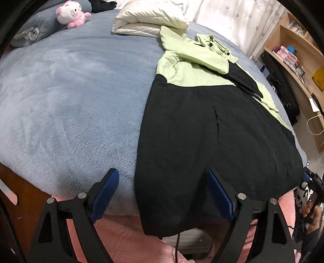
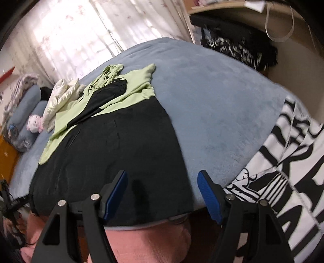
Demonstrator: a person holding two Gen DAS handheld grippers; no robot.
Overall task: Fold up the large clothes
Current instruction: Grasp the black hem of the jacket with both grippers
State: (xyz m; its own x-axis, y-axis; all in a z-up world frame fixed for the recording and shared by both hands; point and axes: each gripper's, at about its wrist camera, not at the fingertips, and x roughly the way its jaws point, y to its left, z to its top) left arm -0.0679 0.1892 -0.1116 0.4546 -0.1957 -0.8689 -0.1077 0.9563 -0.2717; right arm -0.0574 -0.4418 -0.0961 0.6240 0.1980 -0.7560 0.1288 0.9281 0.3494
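- A black and light-green hoodie (image 1: 202, 125) lies spread flat on a bed (image 1: 70, 91) covered in blue-grey plush; in the left wrist view it fills the centre and right of the frame.
- Its black lower part reaches the near edge of the bed at the bottom of the frame, and the hem hangs slightly over that edge.
- Its green upper part lies toward the upper right, with 1 black-cuffed sleeve (image 1: 241, 81) folded across the chest.
- The left tongs (image 1: 162, 190) stand spread at the bottom of the frame, nothing between the blue pads; the hoodie's left edge lies beyond them.
- In the right wrist view the right tongs (image 2: 162, 192) also stand spread above the hoodie's (image 2: 113, 145) near right corner, pinching nothing.
- A folded cream jacket (image 1: 149, 18) sits at the top centre, touching the hoodie's green shoulder.
- A pink and white plush toy (image 1: 70, 13) sits at the upper left against a grey pillow (image 1: 38, 28).
- A black-and-white printed cloth (image 2: 283, 168) lies at the right of the right wrist view, on the bed's edge.
- Wooden shelves (image 1: 293, 46) stand at the upper right of the left wrist view.
- Pink fabric (image 2: 141, 236) shows below the bed's edge.
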